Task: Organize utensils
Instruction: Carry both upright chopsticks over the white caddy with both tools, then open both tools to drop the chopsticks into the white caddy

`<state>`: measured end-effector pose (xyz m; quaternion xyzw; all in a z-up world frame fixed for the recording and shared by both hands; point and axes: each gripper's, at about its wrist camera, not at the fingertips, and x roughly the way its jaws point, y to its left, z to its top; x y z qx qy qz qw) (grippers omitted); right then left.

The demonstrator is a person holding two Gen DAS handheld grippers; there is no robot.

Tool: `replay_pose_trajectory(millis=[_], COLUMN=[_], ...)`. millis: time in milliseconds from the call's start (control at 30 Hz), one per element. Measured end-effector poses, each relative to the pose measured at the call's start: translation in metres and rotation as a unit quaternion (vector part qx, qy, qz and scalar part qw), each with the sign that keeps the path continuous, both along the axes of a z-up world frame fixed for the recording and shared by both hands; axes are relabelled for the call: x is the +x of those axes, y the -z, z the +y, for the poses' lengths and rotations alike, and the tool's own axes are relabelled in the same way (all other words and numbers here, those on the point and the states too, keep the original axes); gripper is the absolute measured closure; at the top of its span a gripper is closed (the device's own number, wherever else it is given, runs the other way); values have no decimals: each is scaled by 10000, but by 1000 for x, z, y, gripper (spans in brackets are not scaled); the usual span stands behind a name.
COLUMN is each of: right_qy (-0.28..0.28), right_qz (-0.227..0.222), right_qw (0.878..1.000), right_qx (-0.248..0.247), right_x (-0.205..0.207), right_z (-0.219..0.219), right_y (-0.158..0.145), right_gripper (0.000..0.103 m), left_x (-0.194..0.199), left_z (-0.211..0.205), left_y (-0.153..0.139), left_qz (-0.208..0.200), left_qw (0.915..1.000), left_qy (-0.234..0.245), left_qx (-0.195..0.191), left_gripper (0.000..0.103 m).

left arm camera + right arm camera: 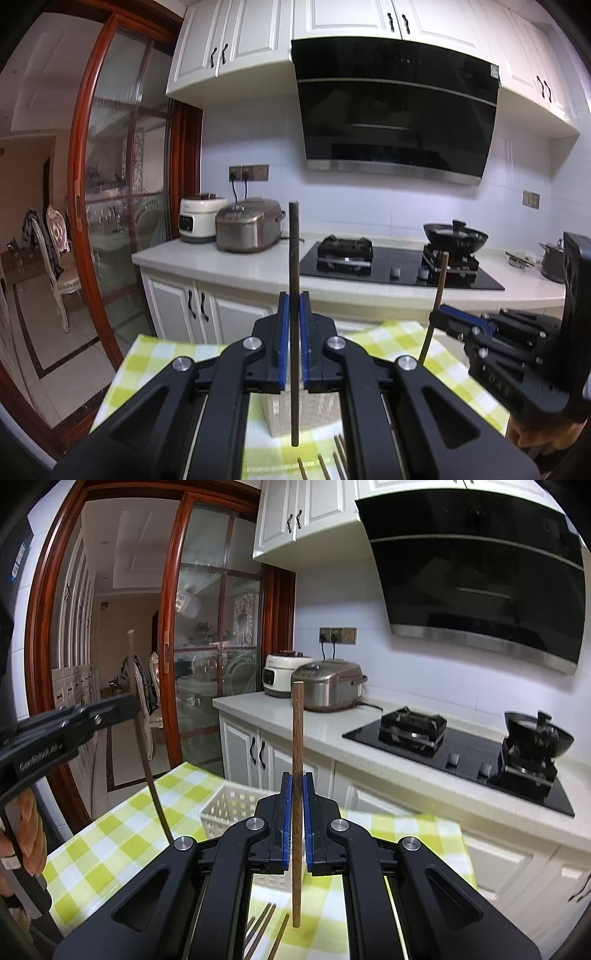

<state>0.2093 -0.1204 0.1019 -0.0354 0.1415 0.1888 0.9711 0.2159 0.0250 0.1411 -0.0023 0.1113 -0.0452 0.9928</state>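
My left gripper is shut on a dark chopstick and holds it upright above the checked tablecloth. My right gripper is shut on a light brown chopstick, also upright. Each gripper shows in the other's view: the right one with its chopstick, the left one with its chopstick. A white slotted basket stands on the cloth just beyond the grippers; it also shows in the left wrist view. Several more chopsticks lie on the cloth below the grippers.
Behind the table runs a white counter with two rice cookers, a gas hob and a black wok. A range hood hangs above. A wood-framed glass sliding door stands at the left.
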Motion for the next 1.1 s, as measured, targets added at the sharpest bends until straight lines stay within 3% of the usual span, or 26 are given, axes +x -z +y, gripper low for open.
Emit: replay_pose_trajectory(millis=[233, 400, 600, 933, 1033, 1100], right_qy=[-45, -119, -254, -419, -362, -342], right_qz=[-172, -123, 271, 1018, 1088, 1085], right_qw=[9997, 9994, 9987, 9939, 9934, 9934], right_qx=[185, 299, 346, 35, 75, 123], right_x=[31, 61, 97, 132, 136, 133], right_z=[6, 14, 26, 54, 53, 51], right_y=[-31, -40, -18, 32, 38, 38], right_gripper=[98, 98, 98, 97, 97, 97], left_x=[42, 73, 107, 133, 130, 126], left_z=[3, 7, 20, 30, 37, 42], left_y=[-41, -46, -11, 54, 60, 60], left_qz=[-242, -217, 120, 931, 963, 912], left_qw=[9996, 9994, 9988, 9943, 9935, 9937], left_qy=[-76, -190, -289, -326, -376, -423], left_qx=[-144, -177, -385, -399, -466, -495], left_gripper=[98, 98, 98, 94, 84, 72])
